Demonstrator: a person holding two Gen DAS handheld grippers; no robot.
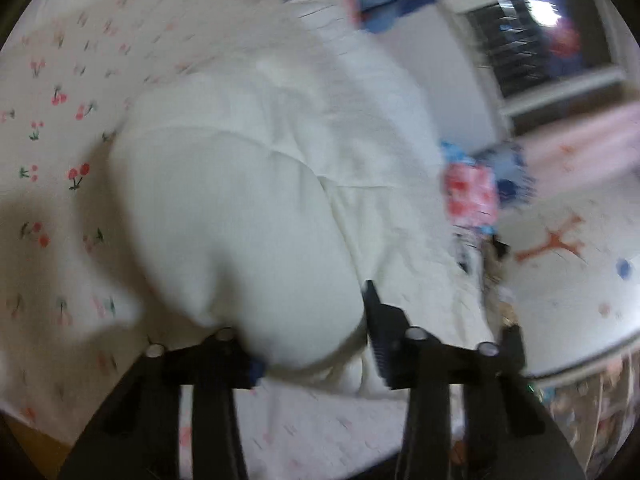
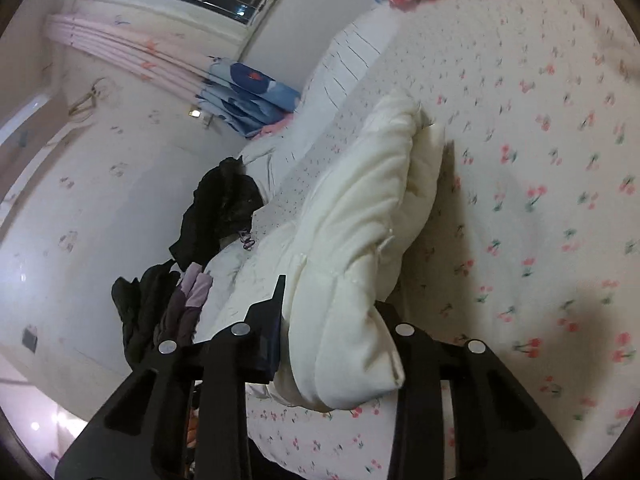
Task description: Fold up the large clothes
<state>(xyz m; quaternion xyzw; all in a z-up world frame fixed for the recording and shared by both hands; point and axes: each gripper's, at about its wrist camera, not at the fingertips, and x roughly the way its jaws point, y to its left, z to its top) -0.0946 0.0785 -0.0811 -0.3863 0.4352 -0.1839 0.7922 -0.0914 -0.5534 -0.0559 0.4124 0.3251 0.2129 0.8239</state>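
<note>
Jaws of left gripper (image 1: 308,344) and right gripper (image 2: 336,332): each pinched on cream padded garment (image 2: 360,216), raised off cherry-print bedsheet (image 2: 540,200). Folding judged barely begun; folds remain.

Cream padded jacket (image 2: 360,240) — cherry-printed white bedsheet (image 2: 540,200) — black grippers (image 2: 332,320).

left gripper (image 1: 312,344): fingers clamped, angled down | right gripper (image 2: 332,332): fingers clamped
</note>
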